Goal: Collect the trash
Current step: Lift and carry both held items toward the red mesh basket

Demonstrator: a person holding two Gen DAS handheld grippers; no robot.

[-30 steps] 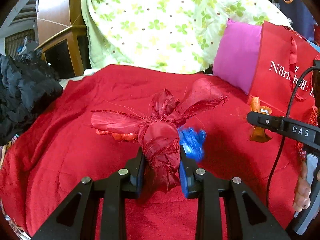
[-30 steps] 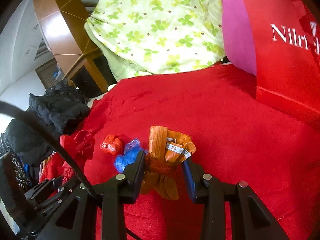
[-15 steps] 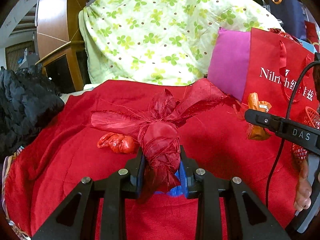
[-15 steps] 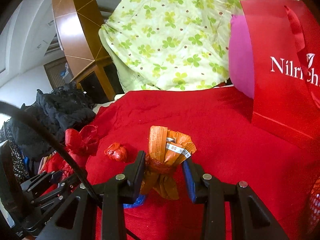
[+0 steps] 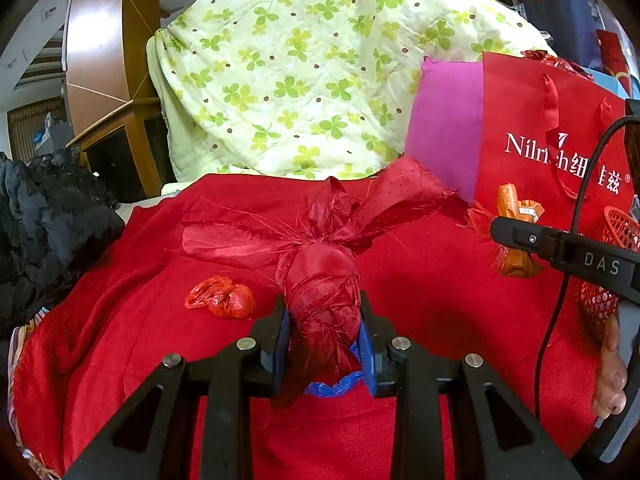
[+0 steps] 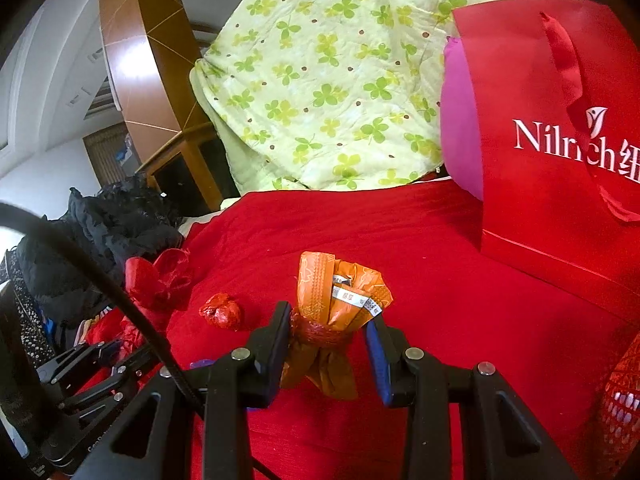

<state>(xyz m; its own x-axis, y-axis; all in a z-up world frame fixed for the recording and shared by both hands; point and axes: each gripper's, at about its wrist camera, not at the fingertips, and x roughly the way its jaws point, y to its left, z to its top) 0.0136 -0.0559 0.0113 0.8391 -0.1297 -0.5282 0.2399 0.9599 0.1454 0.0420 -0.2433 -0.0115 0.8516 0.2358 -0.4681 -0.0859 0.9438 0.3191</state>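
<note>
My left gripper (image 5: 323,330) is shut on a knotted red cloth bundle (image 5: 320,280) with frayed tails, held above the red bedspread (image 5: 420,300). A blue scrap (image 5: 332,388) lies just under it. My right gripper (image 6: 330,336) is shut on a tied orange wrapper bundle (image 6: 336,304), also held above the bed; it shows in the left wrist view (image 5: 516,232) too. A crumpled red plastic scrap (image 5: 222,300) lies on the bedspread, also in the right wrist view (image 6: 220,312).
A red paper shopping bag (image 6: 560,152) stands at the right, a magenta pillow (image 5: 444,128) behind it. A green clover quilt (image 5: 304,76) is heaped at the back. Black clothing (image 5: 48,224) lies left. A red mesh basket (image 5: 604,280) is at the far right.
Both grippers have risen with their bundles. The blue scrap has dropped from beside the left fingers to under them. The shopping bag now shows more fully.
</note>
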